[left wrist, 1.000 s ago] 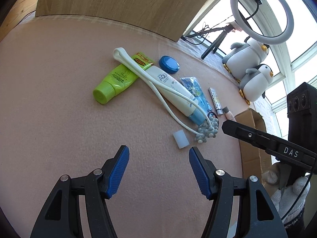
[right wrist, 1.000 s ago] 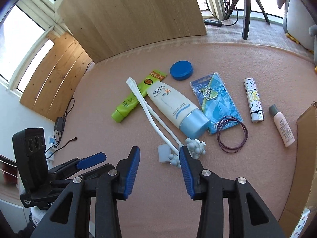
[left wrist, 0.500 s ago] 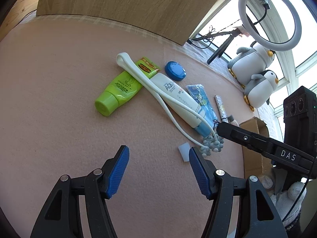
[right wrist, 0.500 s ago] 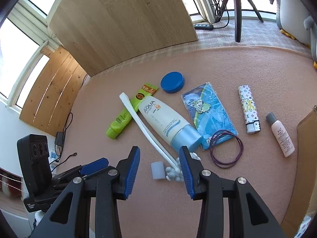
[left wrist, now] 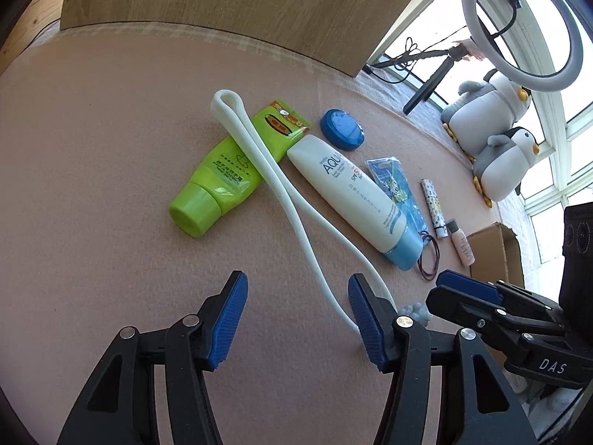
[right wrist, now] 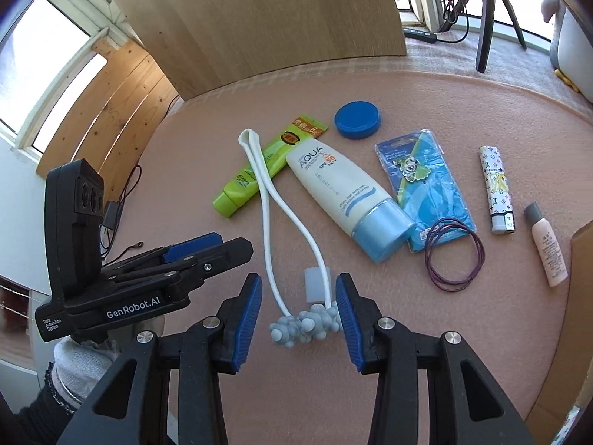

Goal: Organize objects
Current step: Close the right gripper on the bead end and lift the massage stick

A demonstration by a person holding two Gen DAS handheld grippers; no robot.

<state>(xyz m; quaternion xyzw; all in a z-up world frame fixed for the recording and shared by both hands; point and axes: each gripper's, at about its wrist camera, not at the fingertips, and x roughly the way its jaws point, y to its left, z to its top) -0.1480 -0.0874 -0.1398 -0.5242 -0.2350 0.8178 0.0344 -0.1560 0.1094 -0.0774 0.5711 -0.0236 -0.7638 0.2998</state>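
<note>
Down at the near edge, the right gripper hangs over the pink mat with its jaws spread, and the grey knobbly head of the white looped massager lies between its blue pads; whether the right pad touches it I cannot tell. A small white cap lies just beyond, against the loop. The left gripper is beside it, jaws closing over the lower run of the loop, pads not on it. Farther out, the loop crosses a green tube and runs alongside a white sunscreen tube with a blue cap. Right of that lie purple hair bands overlapping a blue packet, then a patterned lighter and a small pink bottle, near a cardboard box. Beyond the tubes sits a round blue lid. Farthest off stand a wooden board, a ring light and two plush penguins
</note>
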